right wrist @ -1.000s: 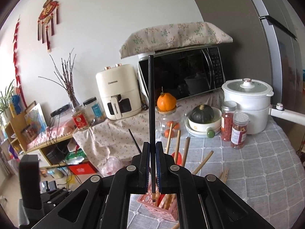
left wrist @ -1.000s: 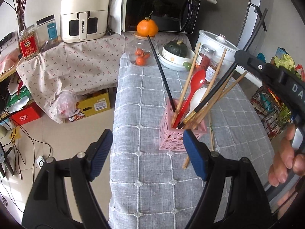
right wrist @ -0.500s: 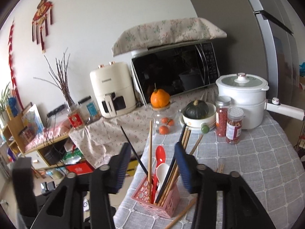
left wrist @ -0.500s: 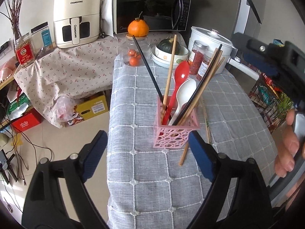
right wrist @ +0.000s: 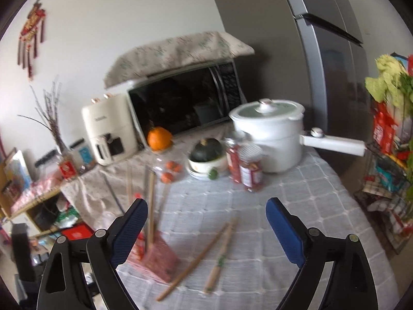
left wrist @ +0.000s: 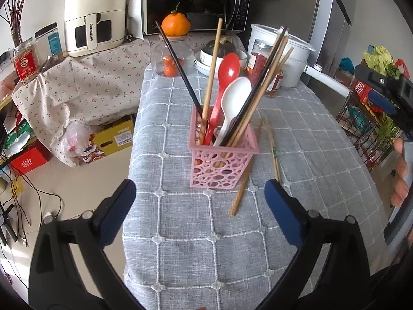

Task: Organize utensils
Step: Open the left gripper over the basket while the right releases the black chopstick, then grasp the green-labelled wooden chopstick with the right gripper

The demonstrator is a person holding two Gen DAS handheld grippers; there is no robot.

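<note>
A pink openwork basket (left wrist: 222, 164) stands on the grey checked tablecloth (left wrist: 206, 245). It holds a red spoon (left wrist: 227, 69), a white spoon (left wrist: 236, 95), wooden chopsticks and two black chopsticks (left wrist: 178, 64). Loose wooden chopsticks (left wrist: 242, 186) lie on the cloth right of the basket; they also show in the right wrist view (right wrist: 196, 261). My left gripper (left wrist: 198, 211) is open and empty, just in front of the basket. My right gripper (right wrist: 206, 230) is open and empty above the cloth; the basket (right wrist: 157, 261) is at its lower left.
At the table's far end stand a white pot (right wrist: 268, 139) with a long handle, two spice jars (right wrist: 245, 165), a bowl with a green squash (right wrist: 206, 152) and a jar topped by an orange (left wrist: 175, 24). A microwave and air fryer stand behind. The table's left edge drops to the floor.
My right gripper let go of the black chopstick into the basket, opened wide and swung right and away. My left gripper opened wider and the view drew nearer the basket.
</note>
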